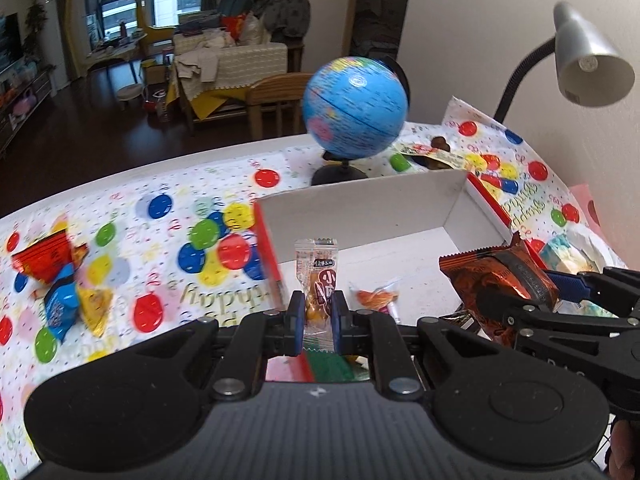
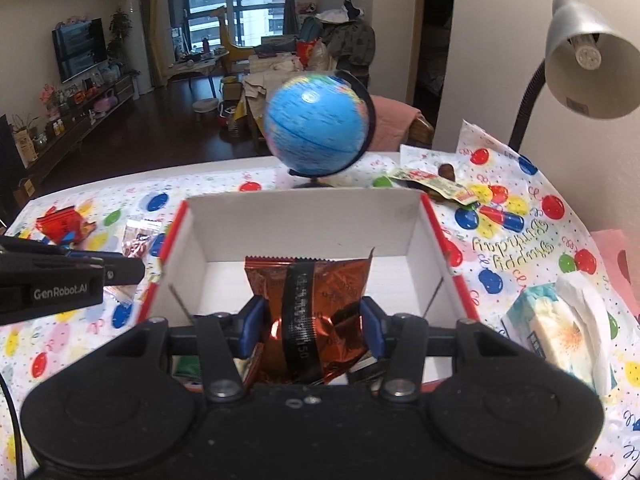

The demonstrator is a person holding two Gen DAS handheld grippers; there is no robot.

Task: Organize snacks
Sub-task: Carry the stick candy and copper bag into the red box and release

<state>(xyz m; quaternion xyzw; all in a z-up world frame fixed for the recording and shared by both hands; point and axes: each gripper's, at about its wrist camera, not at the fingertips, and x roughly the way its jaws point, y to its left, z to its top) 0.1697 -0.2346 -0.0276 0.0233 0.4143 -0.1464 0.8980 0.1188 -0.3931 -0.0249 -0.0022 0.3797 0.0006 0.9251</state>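
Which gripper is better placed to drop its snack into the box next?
Probably right: the right gripper holds the brown foil packet squarely before the box; the left gripper sits by its left wall.

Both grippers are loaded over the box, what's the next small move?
Probably lower the right gripper slightly and open it: its copper foil snack pack already hangs over the white box, which has bare floor. The left gripper, holding a small clear candy packet, can follow.

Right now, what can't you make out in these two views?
- Box near floor: both views, gripper bodies cover it.
- Globe map: both views, blurred.
- Small clear packet print: left view, too small.
- Foil packet bottom: right view, behind right gripper.
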